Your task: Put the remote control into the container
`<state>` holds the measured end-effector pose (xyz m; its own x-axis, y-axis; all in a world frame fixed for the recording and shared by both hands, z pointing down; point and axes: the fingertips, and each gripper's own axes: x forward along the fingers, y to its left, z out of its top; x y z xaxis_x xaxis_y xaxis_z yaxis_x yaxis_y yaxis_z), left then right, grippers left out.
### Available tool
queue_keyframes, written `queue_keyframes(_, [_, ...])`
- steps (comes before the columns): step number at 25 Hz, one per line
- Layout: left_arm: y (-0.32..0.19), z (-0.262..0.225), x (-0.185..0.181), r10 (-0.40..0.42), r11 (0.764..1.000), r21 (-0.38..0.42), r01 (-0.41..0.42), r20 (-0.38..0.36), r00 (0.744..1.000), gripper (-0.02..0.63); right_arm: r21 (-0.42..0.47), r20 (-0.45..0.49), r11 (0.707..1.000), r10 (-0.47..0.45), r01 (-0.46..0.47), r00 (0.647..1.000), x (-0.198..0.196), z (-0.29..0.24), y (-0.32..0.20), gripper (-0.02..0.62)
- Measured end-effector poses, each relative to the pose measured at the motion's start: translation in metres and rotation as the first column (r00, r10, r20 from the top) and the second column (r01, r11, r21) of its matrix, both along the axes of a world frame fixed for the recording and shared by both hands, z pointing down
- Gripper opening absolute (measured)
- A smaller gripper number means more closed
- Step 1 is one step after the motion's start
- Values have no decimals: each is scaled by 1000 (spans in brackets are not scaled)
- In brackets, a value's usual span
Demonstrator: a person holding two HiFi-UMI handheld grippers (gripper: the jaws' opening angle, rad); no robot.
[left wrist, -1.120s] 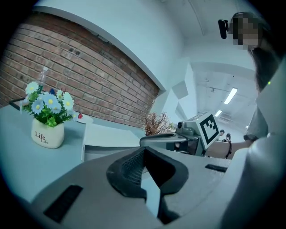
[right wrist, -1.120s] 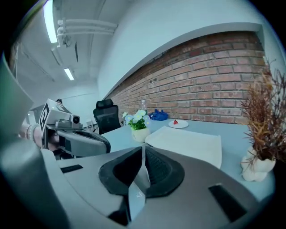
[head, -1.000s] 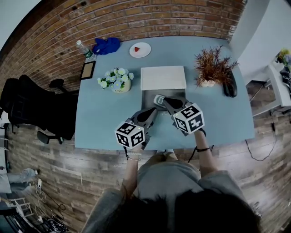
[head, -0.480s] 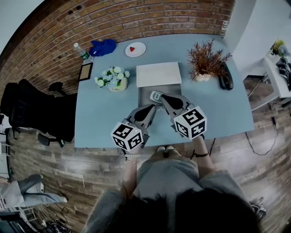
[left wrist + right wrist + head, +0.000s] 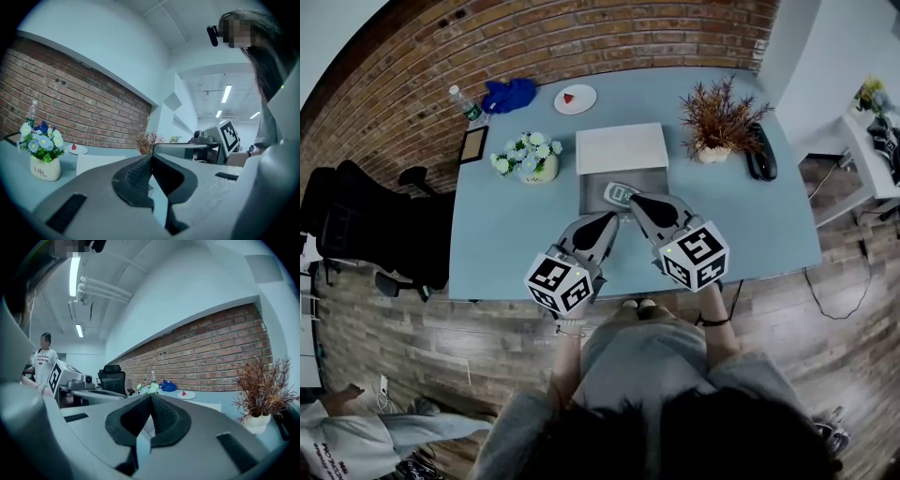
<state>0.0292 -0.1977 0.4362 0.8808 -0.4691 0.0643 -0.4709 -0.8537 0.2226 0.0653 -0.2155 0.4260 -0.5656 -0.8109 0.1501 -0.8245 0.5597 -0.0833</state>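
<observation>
We record the right gripper (image 5: 635,199) fingers pressed together, empty; the left gripper (image 5: 615,218) fingers likewise. The remote control (image 5: 622,194) lies inside the grey container (image 5: 592,192), just beside the right tips, on the blue counter (image 5: 506,234).

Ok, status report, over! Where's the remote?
Left gripper shut, empty. Right gripper shut, empty. Remote control looks to lie inside the grey container. Nothing in the way.

The blue table (image 5: 502,239) bears a flower pot (image 5: 528,161), plate (image 5: 575,98), dried plant (image 5: 713,120) (potted), white lid (image 5: 622,148) and grey container (image 5: 590,195).
</observation>
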Motion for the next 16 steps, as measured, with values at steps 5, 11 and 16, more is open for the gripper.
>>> queue_keyframes(5, [1, -3, 2, -12, 1000, 25, 12, -14, 1000, 3, 16, -4, 1000, -18, 18, 1000, -1, 2, 1, -2])
queue_keyframes(11, [-2, -6, 4, -25, 999, 40, 25, -8, 1000, 3, 34, -20, 999, -31, 32, 999, 1, 3, -1, -2])
queue_keyframes(16, [-4, -7, 9, -23, 999, 45, 23, -4, 1000, 3, 36, -13, 999, -39, 40, 999, 4, 4, -3, -2])
